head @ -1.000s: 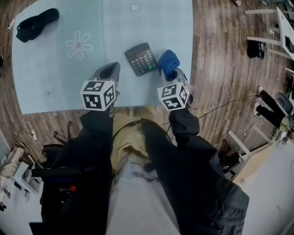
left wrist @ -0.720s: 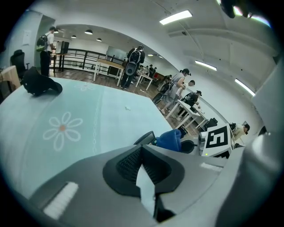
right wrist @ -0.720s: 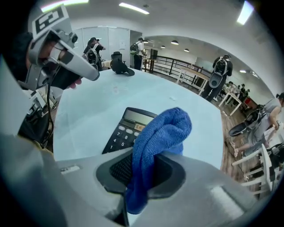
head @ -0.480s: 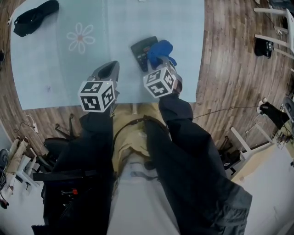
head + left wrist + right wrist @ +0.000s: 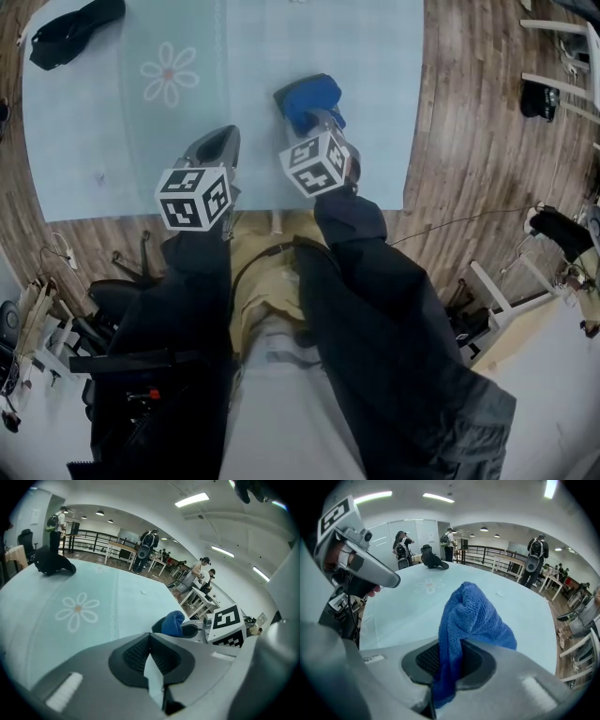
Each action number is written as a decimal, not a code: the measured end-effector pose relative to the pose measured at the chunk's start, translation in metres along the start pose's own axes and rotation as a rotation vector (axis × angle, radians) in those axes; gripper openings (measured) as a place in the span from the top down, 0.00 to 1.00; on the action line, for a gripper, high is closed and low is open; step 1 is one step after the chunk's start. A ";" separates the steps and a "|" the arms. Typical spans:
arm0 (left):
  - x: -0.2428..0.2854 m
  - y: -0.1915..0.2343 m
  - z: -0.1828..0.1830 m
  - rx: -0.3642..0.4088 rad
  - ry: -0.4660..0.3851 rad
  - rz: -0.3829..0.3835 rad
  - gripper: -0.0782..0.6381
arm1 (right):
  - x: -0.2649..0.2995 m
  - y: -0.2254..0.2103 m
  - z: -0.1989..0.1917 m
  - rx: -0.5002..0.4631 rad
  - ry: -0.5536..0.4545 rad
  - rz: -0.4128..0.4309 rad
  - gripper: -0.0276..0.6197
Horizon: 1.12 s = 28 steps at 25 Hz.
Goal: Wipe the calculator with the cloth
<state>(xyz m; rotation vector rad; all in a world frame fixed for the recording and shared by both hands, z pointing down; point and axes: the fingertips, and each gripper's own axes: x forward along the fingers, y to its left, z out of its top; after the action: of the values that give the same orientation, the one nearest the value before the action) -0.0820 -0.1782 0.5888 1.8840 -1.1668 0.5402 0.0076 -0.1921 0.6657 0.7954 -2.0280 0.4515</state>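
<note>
The blue cloth point(image 5: 310, 97) lies bunched over the calculator point(image 5: 279, 95), of which only a dark edge shows at the cloth's left. My right gripper point(image 5: 320, 118) is shut on the cloth point(image 5: 468, 620) and holds it down on the calculator. In the left gripper view the cloth point(image 5: 174, 622) hides most of the dark calculator point(image 5: 156, 626). My left gripper point(image 5: 219, 142) hovers over the table's near edge, left of the calculator, shut with nothing between its jaws.
A pale blue mat with a daisy print point(image 5: 169, 72) covers the table point(image 5: 112, 141). A black bundle point(image 5: 73, 28) lies at the far left corner. Wooden floor, chairs and cables lie to the right. People stand in the background behind the table.
My right gripper has carried the cloth left and away from me, onto the calculator, which is now mostly covered. The left gripper has stayed where it was.
</note>
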 end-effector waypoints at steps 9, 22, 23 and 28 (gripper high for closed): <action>-0.007 0.007 -0.004 -0.013 -0.012 0.009 0.89 | 0.002 0.024 0.031 -0.048 -0.102 0.055 0.87; -0.010 0.007 -0.008 -0.012 -0.025 0.000 0.89 | -0.069 0.001 0.048 0.030 -0.252 -0.058 0.87; -0.010 0.006 -0.008 -0.011 -0.025 -0.002 0.89 | -0.076 -0.004 0.043 0.040 -0.253 -0.073 0.87; -0.009 0.003 -0.009 -0.004 -0.024 -0.012 0.89 | -0.105 -0.037 0.006 0.092 -0.227 -0.164 0.87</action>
<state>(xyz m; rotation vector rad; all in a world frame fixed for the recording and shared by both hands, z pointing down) -0.0886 -0.1666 0.5884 1.8974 -1.1703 0.5092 0.0719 -0.1847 0.5746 1.1032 -2.1389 0.3767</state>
